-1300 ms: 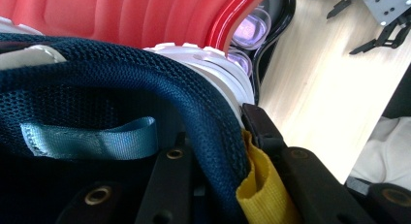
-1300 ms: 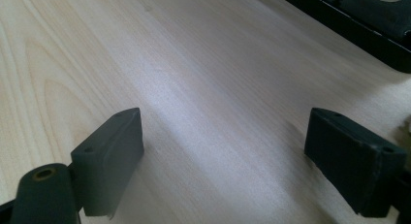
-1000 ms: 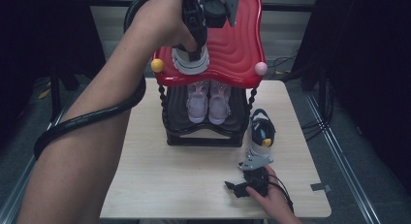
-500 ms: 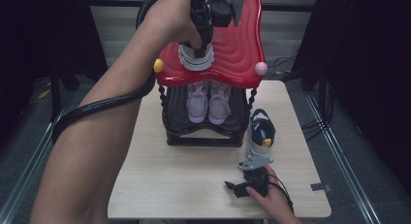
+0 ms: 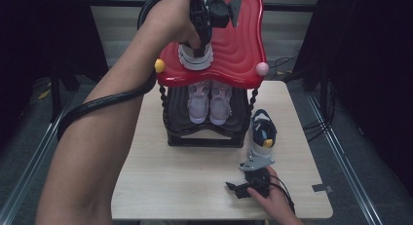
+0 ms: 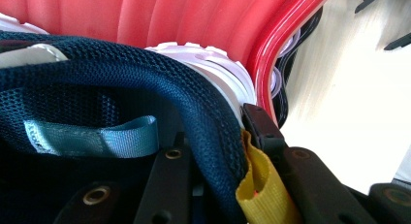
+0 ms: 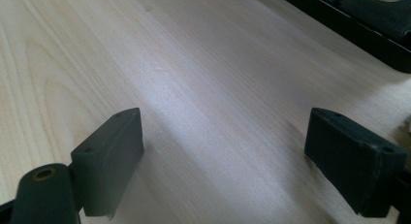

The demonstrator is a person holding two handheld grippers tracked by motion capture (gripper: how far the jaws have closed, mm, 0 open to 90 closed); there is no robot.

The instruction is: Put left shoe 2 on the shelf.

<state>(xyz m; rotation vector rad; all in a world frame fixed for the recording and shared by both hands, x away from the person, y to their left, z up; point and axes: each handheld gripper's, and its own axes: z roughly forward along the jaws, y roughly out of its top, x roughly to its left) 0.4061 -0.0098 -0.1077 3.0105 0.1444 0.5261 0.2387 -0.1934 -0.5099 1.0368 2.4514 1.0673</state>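
A navy mesh shoe with a white sole [image 5: 196,61] sits on the red wavy top [image 5: 238,45] of a shoe rack. My left gripper [image 5: 197,50] comes down on it from above and is shut on the shoe. In the left gripper view the jaws pinch the shoe's padded navy collar [image 6: 145,73] beside a yellow pull tab [image 6: 259,185]. A second navy shoe [image 5: 262,132] stands on the table to the right of the rack. My right gripper [image 5: 237,189] rests low over the table near the front edge. Its jaws [image 7: 223,141] stand wide open over bare wood.
A pair of pale pink shoes [image 5: 209,101] stands on the rack's black lower shelf [image 5: 204,135]. The wooden table [image 5: 170,181] has free room at front left. A black cable [image 5: 102,103] loops along the left forearm. Dark floor rails run on both sides of the table.
My left hand with the shoe has shifted slightly right and lower onto the red top. The right gripper has not moved.
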